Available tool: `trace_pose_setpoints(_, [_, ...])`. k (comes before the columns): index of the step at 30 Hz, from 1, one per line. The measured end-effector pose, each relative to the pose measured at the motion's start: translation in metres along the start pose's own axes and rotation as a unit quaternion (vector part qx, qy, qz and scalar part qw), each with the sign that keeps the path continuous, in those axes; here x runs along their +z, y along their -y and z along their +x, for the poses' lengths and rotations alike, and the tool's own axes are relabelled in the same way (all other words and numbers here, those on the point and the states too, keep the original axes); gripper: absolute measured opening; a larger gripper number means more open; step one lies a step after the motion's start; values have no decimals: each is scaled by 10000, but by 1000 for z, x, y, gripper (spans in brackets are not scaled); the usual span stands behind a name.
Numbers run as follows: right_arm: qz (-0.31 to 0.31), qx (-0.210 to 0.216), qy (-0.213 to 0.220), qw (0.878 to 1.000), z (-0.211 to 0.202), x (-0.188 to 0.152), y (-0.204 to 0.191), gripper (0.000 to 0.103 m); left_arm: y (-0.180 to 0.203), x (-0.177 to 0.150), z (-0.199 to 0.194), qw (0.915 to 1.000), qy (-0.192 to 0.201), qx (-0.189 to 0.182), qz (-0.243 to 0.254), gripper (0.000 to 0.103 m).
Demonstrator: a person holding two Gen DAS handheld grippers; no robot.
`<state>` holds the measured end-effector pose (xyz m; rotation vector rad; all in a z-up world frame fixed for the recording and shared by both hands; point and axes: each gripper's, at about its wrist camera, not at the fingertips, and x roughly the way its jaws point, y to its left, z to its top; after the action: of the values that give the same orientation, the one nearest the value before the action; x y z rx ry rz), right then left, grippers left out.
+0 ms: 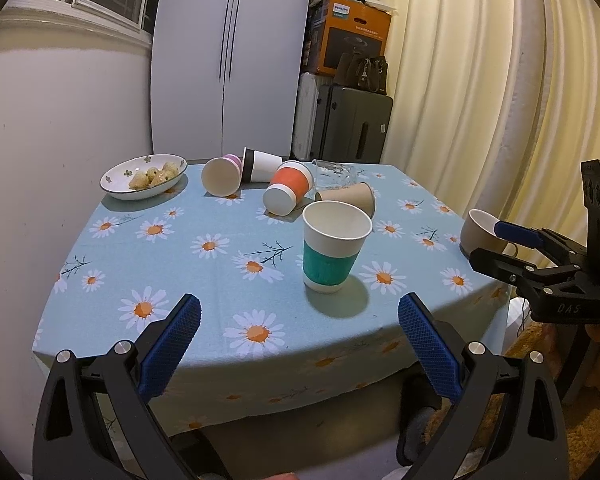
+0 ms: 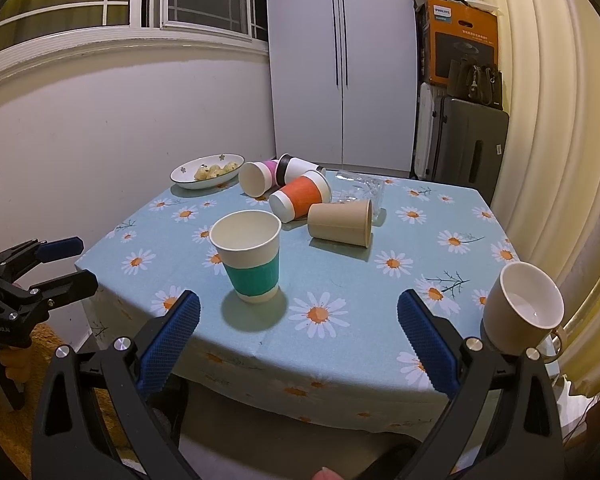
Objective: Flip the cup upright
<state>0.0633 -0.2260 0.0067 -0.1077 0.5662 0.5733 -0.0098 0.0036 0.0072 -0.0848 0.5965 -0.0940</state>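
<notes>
2 cups are standing up: the green cup point(image 1: 336, 247) mid-table and the mug point(image 2: 522, 307) at the edge. 4 paper cups, like the orange cup point(image 1: 289, 187), are lying down. Both the left gripper point(image 1: 299, 344) and right gripper point(image 2: 299, 343) are hanging wide apart, holding nothing.

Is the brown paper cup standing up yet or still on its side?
On its side. The brown paper cup lies on the tablecloth behind the upright green-banded cup, with neither claw touching it.

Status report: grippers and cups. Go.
Left gripper and right gripper open, empty. Teal-sleeved paper cup upright. Orange-sleeved paper cup and plain brown paper cup on their sides.
</notes>
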Motion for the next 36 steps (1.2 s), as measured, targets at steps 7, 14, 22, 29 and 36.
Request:
trace_pose_setpoints(7, [-33, -2, -10, 10000, 1, -1, 0, 98, 0, 0, 1, 10000, -17, 12, 9, 96])
trace_pose_setpoints(14, [-19, -7, -20, 10000, 1, -1, 0, 98, 0, -1, 1, 10000, -10, -9, 5, 96])
trace_pose_setpoints(22, [-17, -14, -46, 10000, 1, -1, 1, 98, 0, -1, 3, 10000, -42, -24, 35, 96])
trace_pose_setpoints(29, [-20, -20, -55, 10000, 2, -2, 0, 98, 1, -2, 4, 10000, -68, -24, 64, 96])
trace_pose_setpoints(36, [-30, -20, -70, 10000, 3, -2, -1, 98, 2, -3, 4, 10000, -62, -23, 53, 96])
